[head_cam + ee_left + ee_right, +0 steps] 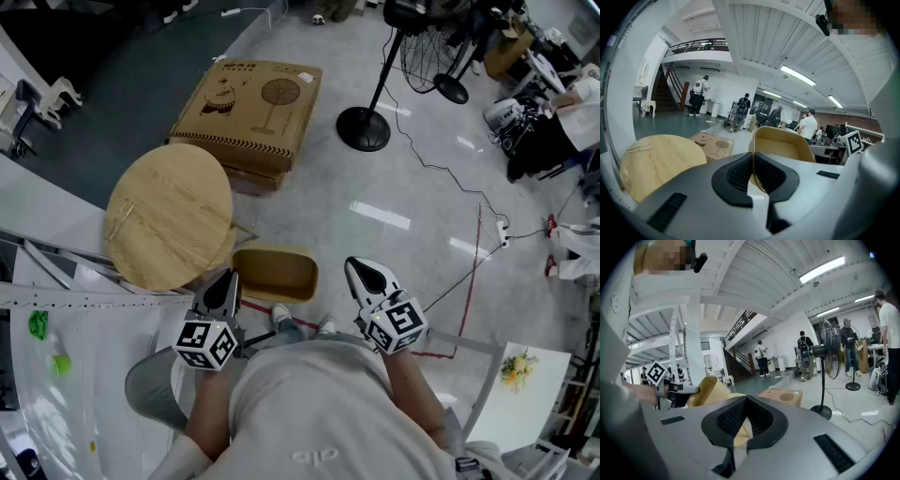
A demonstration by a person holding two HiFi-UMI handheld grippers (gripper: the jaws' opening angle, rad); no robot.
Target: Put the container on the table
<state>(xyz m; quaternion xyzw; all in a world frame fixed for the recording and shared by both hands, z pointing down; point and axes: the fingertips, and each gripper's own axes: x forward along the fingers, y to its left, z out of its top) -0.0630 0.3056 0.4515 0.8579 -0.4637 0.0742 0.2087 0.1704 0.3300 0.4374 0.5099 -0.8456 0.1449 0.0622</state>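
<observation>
A tan, shallow container hangs just above the floor in front of my feet. My left gripper is shut on the thin rim at its near left corner. In the left gripper view the rim runs straight between the pads of the left gripper, and the open inside of the container faces the camera. The round wooden table stands right beside it to the left. My right gripper is shut, holds nothing, and hovers a little to the right of the container. In the right gripper view the container shows at the left.
A flat cardboard box lies on the floor beyond the table. A fan on a black stand is further right, with cables trailing over the floor. A white table with green items is at my left. Several people stand far off.
</observation>
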